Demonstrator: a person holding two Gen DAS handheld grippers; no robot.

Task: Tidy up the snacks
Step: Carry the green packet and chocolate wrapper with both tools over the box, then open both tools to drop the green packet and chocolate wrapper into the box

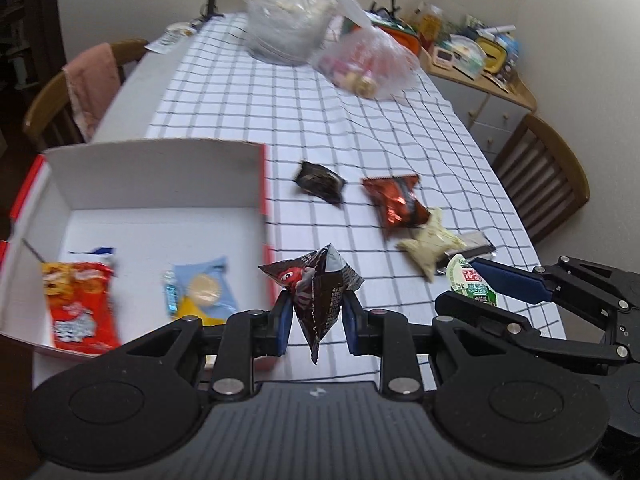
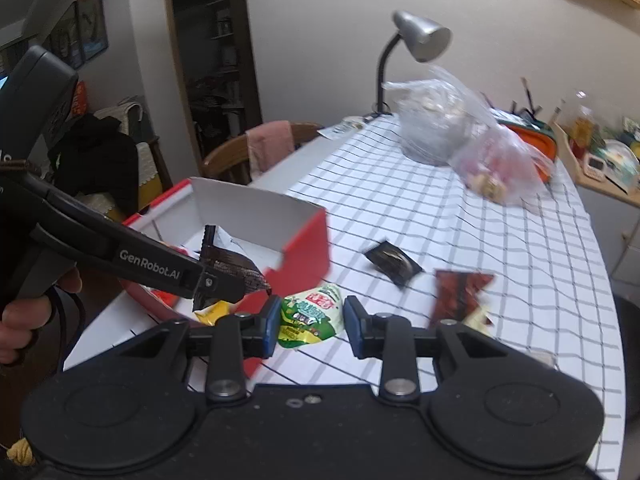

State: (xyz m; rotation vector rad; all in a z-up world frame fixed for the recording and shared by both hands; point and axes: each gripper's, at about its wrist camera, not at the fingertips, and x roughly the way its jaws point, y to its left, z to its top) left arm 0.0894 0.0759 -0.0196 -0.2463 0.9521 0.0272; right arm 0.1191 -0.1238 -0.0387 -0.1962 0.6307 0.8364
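Note:
My left gripper (image 1: pixel 316 316) is shut on a dark snack packet with a red figure (image 1: pixel 316 292), held above the table beside the red-and-white box (image 1: pixel 160 176). The box holds a red chip bag (image 1: pixel 78 308) and a blue-and-yellow biscuit pack (image 1: pixel 204 290). My right gripper (image 2: pixel 308 320) is shut on a green-and-white packet (image 2: pixel 312 316), also seen in the left wrist view (image 1: pixel 472 284). A black packet (image 1: pixel 320 182), a red-brown packet (image 1: pixel 398 202) and a cream packet (image 1: pixel 430 242) lie on the checked cloth. The left gripper (image 2: pixel 224 280) hangs over the box's near corner.
Two clear plastic bags (image 1: pixel 288 20) (image 1: pixel 368 60) sit at the table's far end by a desk lamp (image 2: pixel 420 36). Wooden chairs (image 1: pixel 544 176) (image 1: pixel 72 92) stand on both sides. A cluttered side cabinet (image 1: pixel 480 64) is at the far right.

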